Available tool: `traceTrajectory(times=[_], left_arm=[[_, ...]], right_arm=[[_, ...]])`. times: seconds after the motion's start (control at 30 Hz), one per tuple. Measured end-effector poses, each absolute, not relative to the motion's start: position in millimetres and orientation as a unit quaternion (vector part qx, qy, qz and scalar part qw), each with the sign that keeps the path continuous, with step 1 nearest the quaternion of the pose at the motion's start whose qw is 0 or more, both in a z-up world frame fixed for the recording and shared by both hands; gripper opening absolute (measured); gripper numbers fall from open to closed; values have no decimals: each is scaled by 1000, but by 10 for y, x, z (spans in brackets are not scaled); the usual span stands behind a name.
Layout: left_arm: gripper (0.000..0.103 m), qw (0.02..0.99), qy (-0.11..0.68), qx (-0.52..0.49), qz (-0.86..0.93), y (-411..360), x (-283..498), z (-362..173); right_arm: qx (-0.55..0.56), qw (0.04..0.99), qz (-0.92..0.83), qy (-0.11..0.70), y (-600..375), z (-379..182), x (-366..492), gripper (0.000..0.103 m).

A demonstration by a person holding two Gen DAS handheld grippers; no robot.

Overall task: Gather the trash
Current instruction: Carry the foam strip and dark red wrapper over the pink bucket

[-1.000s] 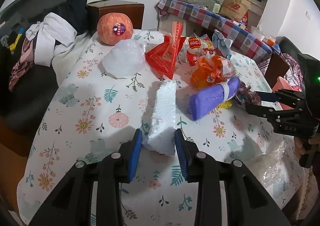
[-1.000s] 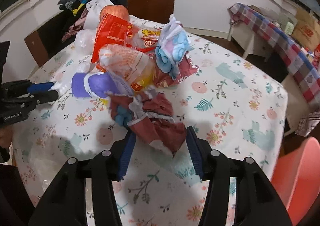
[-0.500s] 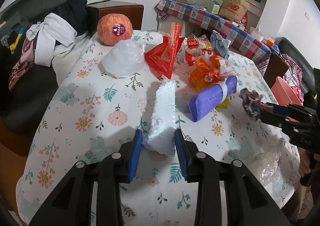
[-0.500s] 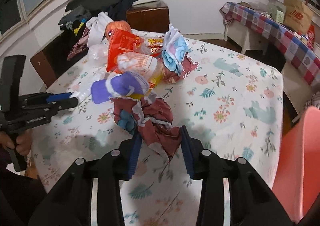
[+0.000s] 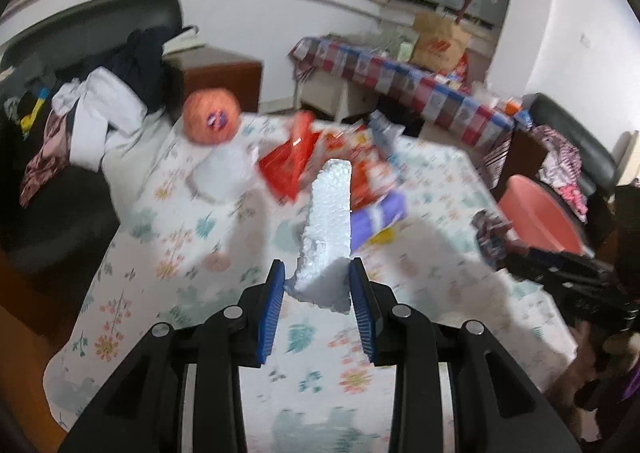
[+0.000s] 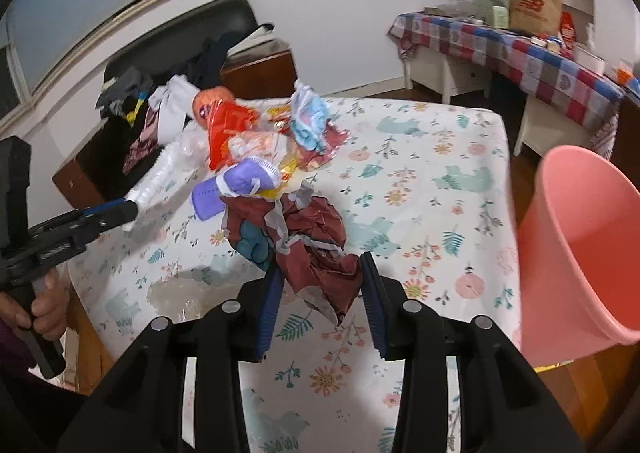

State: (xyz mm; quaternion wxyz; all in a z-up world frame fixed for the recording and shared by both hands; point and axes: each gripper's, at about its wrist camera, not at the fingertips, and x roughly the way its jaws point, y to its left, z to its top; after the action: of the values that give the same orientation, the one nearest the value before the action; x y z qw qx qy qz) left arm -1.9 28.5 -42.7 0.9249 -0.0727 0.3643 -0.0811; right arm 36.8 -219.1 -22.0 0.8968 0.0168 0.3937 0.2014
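Observation:
My left gripper [image 5: 318,279] is shut on a long white foam block [image 5: 329,225] and holds it tilted up above the floral tablecloth [image 5: 432,189]. My right gripper [image 6: 322,277] is shut on a crumpled maroon wrapper [image 6: 316,241], lifted over the table near its right edge. A pink bin [image 6: 580,245] stands to the right of the table; it also shows in the left wrist view [image 5: 540,213]. More trash stays piled mid-table: a purple pack [image 6: 236,185], a red bag [image 6: 224,129], orange and blue wrappers.
An orange netted fruit [image 5: 212,115] and a clear plastic lump [image 5: 224,169] sit at the table's far left. Clothes lie on a dark sofa [image 5: 80,109]. A checked-cloth side table [image 6: 520,49] stands behind. A clear bag [image 6: 180,293] hangs at the near edge.
Both grippers have lifted their loads off the table. The foam block now tilts upward. The right gripper has pulled back and right, and the pink bin has come into view.

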Motion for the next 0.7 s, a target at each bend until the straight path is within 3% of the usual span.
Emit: traceTrajectory(times=[0.7], left_arm=[[32, 901, 346, -36, -259, -1415, 336, 22]], right_arm=[[108, 934, 32, 339, -3474, 21, 178, 39]])
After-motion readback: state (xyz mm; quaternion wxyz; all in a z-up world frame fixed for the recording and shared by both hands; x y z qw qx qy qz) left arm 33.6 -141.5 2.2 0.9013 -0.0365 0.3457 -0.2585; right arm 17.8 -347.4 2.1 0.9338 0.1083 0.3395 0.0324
